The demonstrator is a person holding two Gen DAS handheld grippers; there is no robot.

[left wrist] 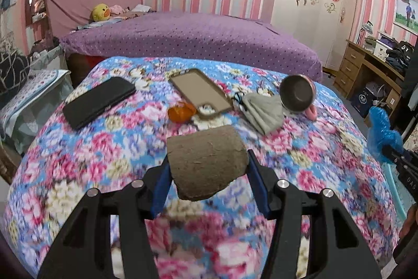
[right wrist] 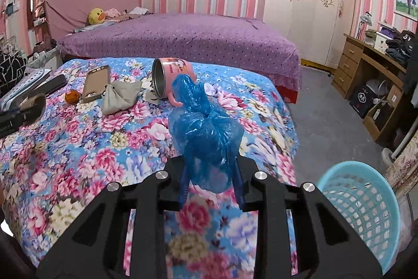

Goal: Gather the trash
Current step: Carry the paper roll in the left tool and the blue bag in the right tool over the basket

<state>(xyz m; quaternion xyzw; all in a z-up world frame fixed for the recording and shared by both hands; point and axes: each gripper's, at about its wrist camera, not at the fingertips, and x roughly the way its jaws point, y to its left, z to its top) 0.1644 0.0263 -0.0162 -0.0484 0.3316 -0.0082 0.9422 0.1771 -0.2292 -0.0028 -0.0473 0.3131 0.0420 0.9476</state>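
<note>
Left tongs [left wrist: 207,171] clamping cardboard tube [left wrist: 206,161] above floral bed [left wrist: 104,148], right tongs [right wrist: 211,174] gripping blue plastic bag [right wrist: 206,127] near bed's right edge, blue basket [right wrist: 365,213] just beside, grey floor [right wrist: 326,109] beyond

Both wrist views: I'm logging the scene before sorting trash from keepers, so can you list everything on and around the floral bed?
Cardboard tube: one, brown, held between the left gripper's fingers.
Plastic bag: one, blue, crumpled, held in the right gripper.
Phone: one, black, far left on the floral blanket.
Phone case: one, tan, empty, mid-bed.
Orange: one, beside the case.
Cloth pouch: one, grey, right of the case.
Mug: one, pink, steel-lined, on its side.
Basket: one, light blue, right of the bed.
Left gripper: black, blue pads, shut.
Right gripper: same, shut.
</note>
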